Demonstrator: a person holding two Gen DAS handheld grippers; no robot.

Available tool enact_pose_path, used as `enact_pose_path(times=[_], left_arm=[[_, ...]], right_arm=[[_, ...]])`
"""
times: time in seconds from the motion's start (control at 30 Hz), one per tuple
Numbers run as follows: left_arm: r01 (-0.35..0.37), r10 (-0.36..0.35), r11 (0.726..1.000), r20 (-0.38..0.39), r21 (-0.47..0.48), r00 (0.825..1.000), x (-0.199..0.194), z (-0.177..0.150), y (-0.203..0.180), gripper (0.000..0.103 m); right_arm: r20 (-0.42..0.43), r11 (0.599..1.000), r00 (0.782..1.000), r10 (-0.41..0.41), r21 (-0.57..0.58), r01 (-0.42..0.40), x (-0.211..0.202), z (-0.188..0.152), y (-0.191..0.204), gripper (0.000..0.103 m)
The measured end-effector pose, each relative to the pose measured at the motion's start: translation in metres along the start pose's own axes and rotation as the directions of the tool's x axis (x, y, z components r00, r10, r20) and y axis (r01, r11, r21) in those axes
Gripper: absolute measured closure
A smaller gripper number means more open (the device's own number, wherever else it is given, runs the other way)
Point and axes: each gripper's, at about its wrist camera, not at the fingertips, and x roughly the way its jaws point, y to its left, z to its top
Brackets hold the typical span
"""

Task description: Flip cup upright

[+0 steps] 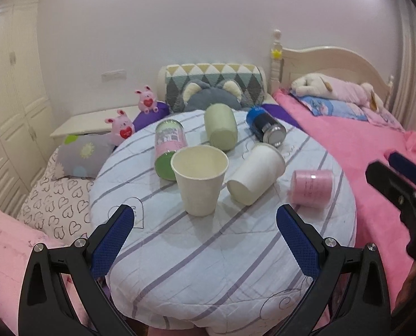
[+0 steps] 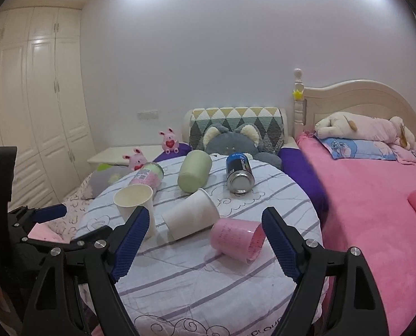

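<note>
On a round table with a striped cloth (image 1: 208, 266) one white paper cup (image 1: 199, 179) stands upright. A second white paper cup (image 1: 256, 173) lies on its side beside it. A pink cup (image 1: 312, 187) lies on its side at the right, also in the right wrist view (image 2: 237, 236). My left gripper (image 1: 205, 215) is open and empty, just short of the upright cup. My right gripper (image 2: 205, 218) is open and empty, in front of the lying white cup (image 2: 191, 214) and the pink cup.
A green cup (image 1: 220, 130), a pink-and-green cup (image 1: 168, 148) and a blue can (image 1: 266, 126) lie on their sides farther back. A pink bed (image 2: 375, 210) is at the right. Cushions and plush toys (image 1: 121, 126) sit at the left and behind. The right gripper shows at the right edge of the left wrist view (image 1: 398, 190).
</note>
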Motion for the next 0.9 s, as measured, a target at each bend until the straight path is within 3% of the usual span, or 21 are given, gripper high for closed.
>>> enact_pose_path(times=[0.43, 0.77, 0.9], left_arm=[[-0.049, 0.049, 0.999, 0.069, 0.0, 0.996, -0.022, 0.014, -0.013, 0.0], [-0.04, 0.04, 0.999, 0.086, -0.008, 0.995, -0.023, 0.021, -0.019, 0.0], [-0.027, 0.03, 0.999, 0.128, -0.02, 0.991, -0.028, 0.024, -0.019, 0.0]], right_arm=[[0.022, 1.0, 1.0, 0.019, 0.014, -0.019, -0.007, 0.003, -0.008, 0.019], [0.035, 1.0, 0.999, 0.017, 0.022, -0.017, -0.011, 0.006, -0.013, 0.019], [0.037, 1.0, 0.999, 0.015, 0.025, -0.016, -0.013, 0.007, -0.014, 0.019]])
